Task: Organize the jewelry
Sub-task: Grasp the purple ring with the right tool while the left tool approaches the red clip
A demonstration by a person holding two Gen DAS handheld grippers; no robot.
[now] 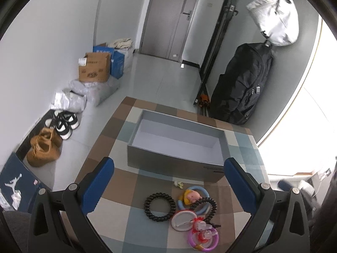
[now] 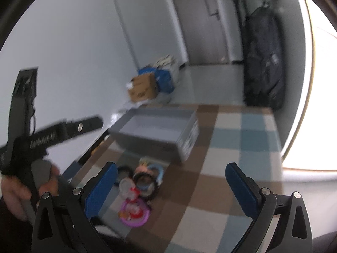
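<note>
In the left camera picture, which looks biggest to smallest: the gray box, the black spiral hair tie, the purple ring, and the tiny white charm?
1. gray box, by far
2. black spiral hair tie and purple ring: they look alike, and the ring is nearer the camera, so no ranking
3. tiny white charm

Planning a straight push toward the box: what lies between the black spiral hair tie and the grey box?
In the left wrist view, only bare checkered cloth separates the black spiral hair tie from the grey box; a small pale trinket sits just right.
</note>
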